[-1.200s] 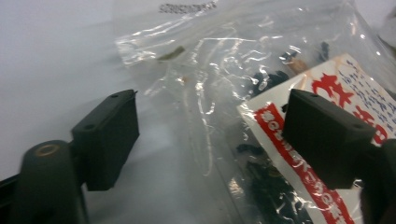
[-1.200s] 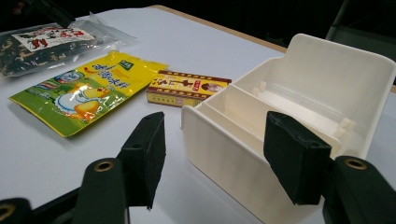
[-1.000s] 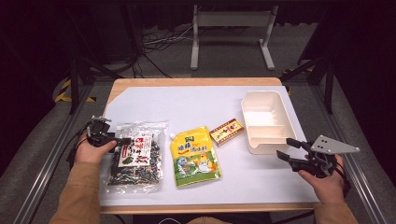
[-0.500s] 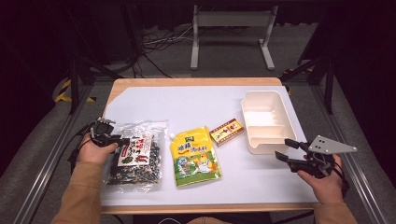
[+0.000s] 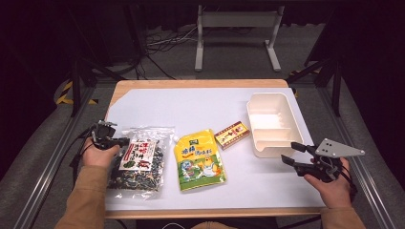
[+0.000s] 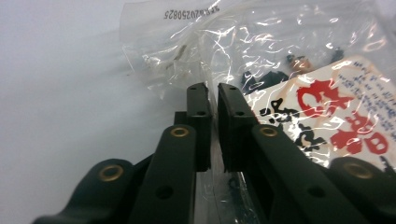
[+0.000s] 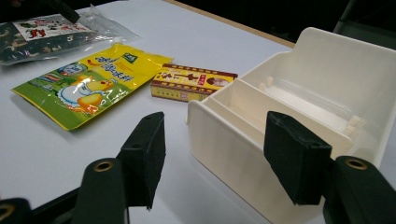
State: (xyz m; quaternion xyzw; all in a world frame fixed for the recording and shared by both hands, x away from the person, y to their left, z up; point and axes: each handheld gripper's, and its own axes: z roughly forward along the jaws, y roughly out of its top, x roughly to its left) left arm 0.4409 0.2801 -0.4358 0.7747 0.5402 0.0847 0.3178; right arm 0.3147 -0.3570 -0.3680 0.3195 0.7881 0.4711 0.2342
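Closure of the left gripper point(image 5: 123, 141) is the change under inspection: its jaws stood wide 1 second ago and have just been closing, and in the left gripper view they now pinch the clear plastic at the upper left corner of the seaweed bag point(image 6: 299, 93), with only a thin sliver of film between the pads. On the high view the bag point(image 5: 138, 162) lies flat in the same place as in both earlier frames, well to the left of the white tray point(image 5: 272, 125), at the far side of the yellow pouch point(image 5: 199, 160) from it. No lift is evident; the bag's lower edge rests on the white table cover point(image 5: 191, 102).

Right gripper point(image 5: 292, 152) holds its earlier station just in front of the tray's near right corner, jaws standing apart with nothing between them; the right gripper view looks past them at the tray wall point(image 7: 224, 149) and the small red box point(image 7: 191, 81) beside it.

Assessment: the grasp step appears complete, and the bag is judged ready to be raised and carried toward the tray. The grip sits on loose film at 1 corner only, so the contents may swing or the film may slip once weight comes on
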